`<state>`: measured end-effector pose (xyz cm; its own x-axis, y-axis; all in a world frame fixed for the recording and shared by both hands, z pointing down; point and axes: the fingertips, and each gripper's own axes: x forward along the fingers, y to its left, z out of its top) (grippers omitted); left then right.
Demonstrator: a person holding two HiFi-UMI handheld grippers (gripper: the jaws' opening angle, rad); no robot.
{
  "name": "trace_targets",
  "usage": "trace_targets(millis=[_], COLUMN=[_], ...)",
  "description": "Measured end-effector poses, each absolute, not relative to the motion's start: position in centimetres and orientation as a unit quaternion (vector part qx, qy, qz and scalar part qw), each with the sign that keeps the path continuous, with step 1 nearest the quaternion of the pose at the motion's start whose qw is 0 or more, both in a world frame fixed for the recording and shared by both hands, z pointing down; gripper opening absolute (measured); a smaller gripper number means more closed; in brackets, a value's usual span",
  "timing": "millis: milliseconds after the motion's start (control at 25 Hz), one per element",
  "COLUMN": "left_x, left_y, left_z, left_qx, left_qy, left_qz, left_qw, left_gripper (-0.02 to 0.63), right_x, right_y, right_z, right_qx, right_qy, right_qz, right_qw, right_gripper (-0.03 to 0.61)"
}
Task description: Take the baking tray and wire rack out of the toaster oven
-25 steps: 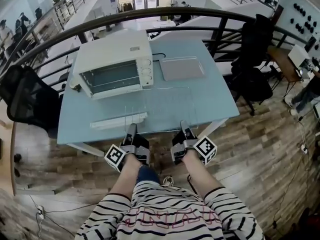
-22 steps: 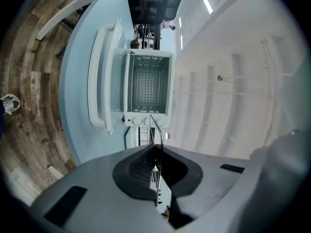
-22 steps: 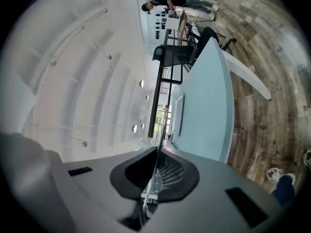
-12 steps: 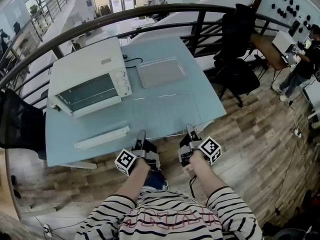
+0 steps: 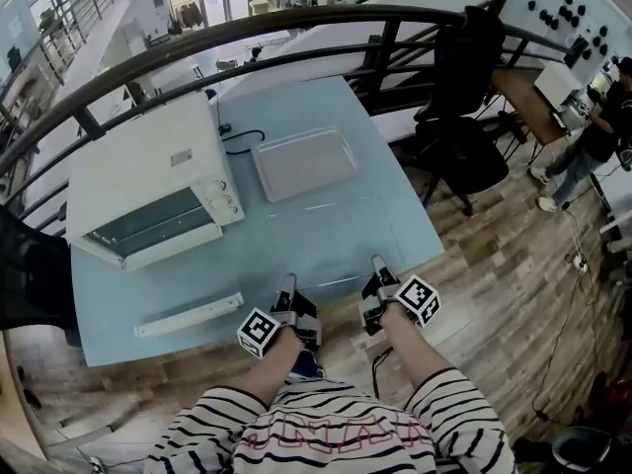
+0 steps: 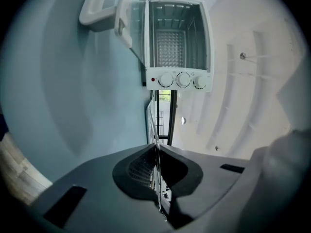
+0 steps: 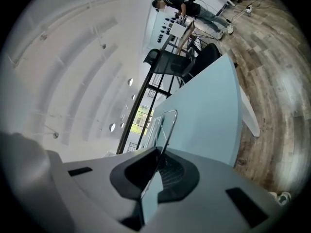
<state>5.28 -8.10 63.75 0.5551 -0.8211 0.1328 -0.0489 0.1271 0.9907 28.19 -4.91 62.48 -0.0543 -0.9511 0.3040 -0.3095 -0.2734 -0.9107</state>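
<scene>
The wire rack (image 5: 331,245), thin and silvery, hangs level just above the pale blue table (image 5: 395,215), near its front edge. My left gripper (image 5: 287,282) is shut on the rack's near rail at the left, and my right gripper (image 5: 376,262) on the same rail at the right. The left gripper view has the wire (image 6: 154,130) pinched between the dark pads (image 6: 133,166). In the right gripper view the wire rack (image 7: 167,123) curves out of the shut jaws. The grey baking tray (image 5: 303,163) lies flat on the table beside the white toaster oven (image 5: 148,191), whose door hangs open on an empty cavity (image 6: 170,42).
A long white bar (image 5: 188,316) lies on the table at the front left. A black railing (image 5: 296,28) runs behind the table. A black office chair (image 5: 464,136) stands to the right, and a person (image 5: 602,117) stands at a desk further right. Wooden floor surrounds the table.
Both grippers, with the rack still in them, have shifted right along the table's front edge, away from the oven, and sunk a little. The head view has swung so the oven sits further left.
</scene>
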Motion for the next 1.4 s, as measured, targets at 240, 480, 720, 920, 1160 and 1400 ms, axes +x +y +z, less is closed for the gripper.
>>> trace_targets(millis=[240,480,720,920,1160,1400], left_x=[6.4,7.2,8.2,8.8,8.8,9.0], left_y=[-9.5,-10.7,-10.8,-10.1,-10.0,-9.3], left_z=[66.1,66.4,67.1,68.2,68.5,68.9], left_qx=[0.583,0.585,0.578,0.563,0.537,0.512], left_qy=[-0.367,-0.361,-0.366,-0.394,-0.447,-0.488], left_qz=[-0.263,-0.253,-0.249,-0.244,-0.224,-0.183], left_qw=[0.675,0.681,0.686,0.684,0.679,0.683], left_gripper=[0.021,0.021,0.021,0.021,0.023,0.023], right_x=[29.2,29.9,31.0,31.6,31.6,31.6], right_y=[-7.5,-8.7,-10.0,-10.0,-9.9,-9.1], right_z=[64.6,65.9,66.7,67.8,68.3,69.1], right_qx=[-0.62,-0.626,-0.614,-0.598,-0.584,-0.582], right_qy=[0.516,0.51,0.505,0.505,0.5,0.501], right_qz=[-0.524,-0.532,-0.554,-0.573,-0.603,-0.624], right_qw=[0.274,0.255,0.246,0.243,0.212,0.144], right_gripper=[0.026,0.026,0.028,0.029,0.031,0.145])
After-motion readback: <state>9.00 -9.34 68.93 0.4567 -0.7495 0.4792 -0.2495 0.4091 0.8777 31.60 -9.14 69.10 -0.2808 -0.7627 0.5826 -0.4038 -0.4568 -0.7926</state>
